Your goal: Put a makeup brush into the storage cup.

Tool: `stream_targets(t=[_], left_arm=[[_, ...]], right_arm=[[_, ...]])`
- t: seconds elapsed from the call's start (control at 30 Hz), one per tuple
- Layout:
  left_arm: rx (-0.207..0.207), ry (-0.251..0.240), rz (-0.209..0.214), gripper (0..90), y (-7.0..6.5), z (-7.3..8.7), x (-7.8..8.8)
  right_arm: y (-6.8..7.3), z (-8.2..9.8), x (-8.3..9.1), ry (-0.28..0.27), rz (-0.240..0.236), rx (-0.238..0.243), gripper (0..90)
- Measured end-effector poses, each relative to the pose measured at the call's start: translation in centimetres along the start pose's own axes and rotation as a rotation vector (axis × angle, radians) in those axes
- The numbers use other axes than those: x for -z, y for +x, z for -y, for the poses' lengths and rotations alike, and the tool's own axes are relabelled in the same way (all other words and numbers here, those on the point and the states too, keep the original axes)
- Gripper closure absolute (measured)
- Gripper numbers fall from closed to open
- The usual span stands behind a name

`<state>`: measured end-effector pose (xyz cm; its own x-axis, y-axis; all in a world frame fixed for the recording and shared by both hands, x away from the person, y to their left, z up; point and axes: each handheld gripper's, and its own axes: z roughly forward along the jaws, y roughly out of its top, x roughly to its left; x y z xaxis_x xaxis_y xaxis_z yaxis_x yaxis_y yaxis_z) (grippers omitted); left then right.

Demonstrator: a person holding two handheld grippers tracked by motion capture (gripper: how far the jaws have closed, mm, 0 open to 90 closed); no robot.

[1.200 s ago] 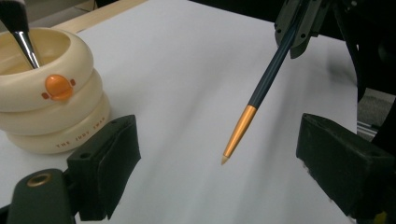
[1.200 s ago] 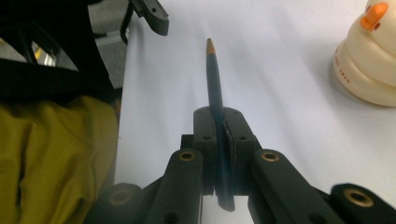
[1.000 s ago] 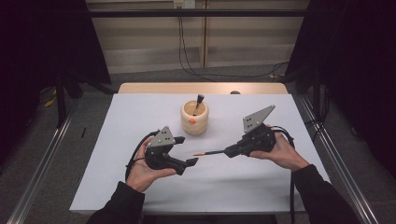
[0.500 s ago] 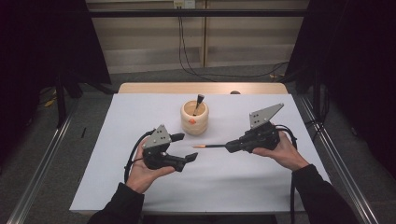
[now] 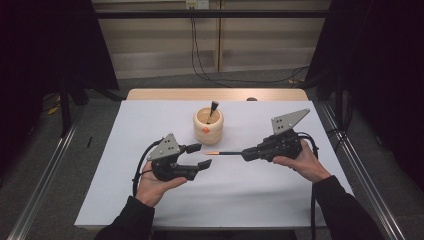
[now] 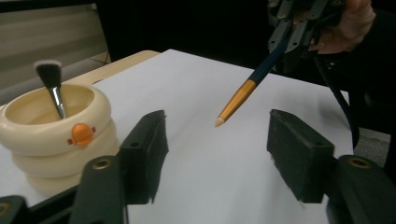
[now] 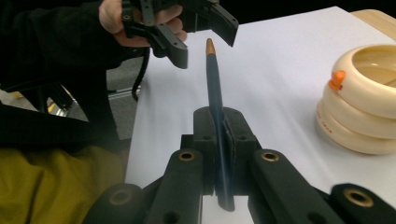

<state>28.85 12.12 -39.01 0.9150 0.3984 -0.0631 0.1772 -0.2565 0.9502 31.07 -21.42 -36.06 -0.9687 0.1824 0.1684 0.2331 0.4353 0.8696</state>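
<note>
High view: at frame centre the right tool (image 5: 246,154) clamps a slim blue brush handle (image 5: 227,153), its gold tip aimed at the left tool (image 5: 200,156), whose jaws have just been closing, nothing between them.

Left gripper view: the tapered, glossy handle (image 6: 240,95) hangs upper right above the matte white tabletop (image 6: 196,154); jaws should centre on it before pinching.

Right gripper view: a smooth, ringed cream pot (image 7: 362,98) sits at right.

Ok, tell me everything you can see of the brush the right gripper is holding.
The brush shows a slim dark blue handle that runs into a gold end with a pale pointed tip. The right gripper clamps it, so its bristle end is hidden. It lies nearly level above the table, tip aimed between the open jaws of the left gripper, touching neither.
</note>
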Motion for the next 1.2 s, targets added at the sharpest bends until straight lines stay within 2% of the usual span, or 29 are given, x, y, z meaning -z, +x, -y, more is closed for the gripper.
stream_targets(t=[0.07, 0.23, 0.27, 0.33, 0.43, 0.5, 0.7, 0.8, 0.87, 0.9, 1.07, 1.1, 1.2], left_arm=[[0.001, -0.007, 0.030, 45.2, -0.1, -0.1, -0.2], [-0.004, -0.002, 0.036, 49.7, -0.2, -0.6, -0.5], [-0.005, -0.010, 0.050, 50.8, -0.3, -0.7, -0.6], [-0.017, -0.004, 0.050, 52.5, -0.3, -1.0, -0.6], [-0.039, -0.018, 0.086, 54.7, -0.5, -1.1, -0.9], [-0.054, -0.011, 0.079, 56.0, -0.7, -1.2, -0.9], [-0.031, -0.057, 0.119, 60.3, -0.5, -1.1, -1.0], [-0.031, -0.045, 0.119, 62.3, -0.6, -1.1, -1.1], [-0.032, -0.040, 0.133, 64.8, -0.7, -1.0, -1.2], [-0.032, -0.042, 0.165, 66.5, -0.7, -0.9, -1.4], [-0.025, -0.026, 0.180, 71.8, -0.7, -1.0, -1.3], [-0.016, -0.042, 0.200, 72.3, -0.7, -0.9, -1.4], [-0.017, -0.025, 0.212, 73.9, -0.7, -1.0, -1.2]], right_arm=[[0.1, -0.1, 0.0, 0.003, -0.005, 0.002, 85.8], [0.1, -0.1, -0.4, 0.008, -0.032, 0.008, 85.7], [0.1, -0.1, -0.4, 0.008, -0.031, 0.011, 85.8], [0.1, -0.2, -0.4, 0.006, -0.035, 0.012, 85.8], [0.1, -0.2, -0.3, 0.006, -0.041, 0.011, 85.8], [0.1, -0.2, -0.3, 0.008, -0.042, 0.015, 85.8], [0.2, -0.3, -0.3, -0.013, -0.054, 0.015, 85.8], [0.3, -0.3, -0.2, -0.018, -0.064, 0.016, 85.8], [0.3, -0.3, -0.3, -0.012, -0.072, 0.018, 85.8], [0.3, -0.3, -0.4, -0.010, -0.072, 0.020, 85.8], [0.3, -0.3, -0.5, -0.006, -0.090, 0.024, 85.7], [0.3, -0.3, -0.5, -0.006, -0.092, 0.024, 85.7], [0.2, -0.2, -0.5, -0.010, -0.102, 0.024, 85.6]])
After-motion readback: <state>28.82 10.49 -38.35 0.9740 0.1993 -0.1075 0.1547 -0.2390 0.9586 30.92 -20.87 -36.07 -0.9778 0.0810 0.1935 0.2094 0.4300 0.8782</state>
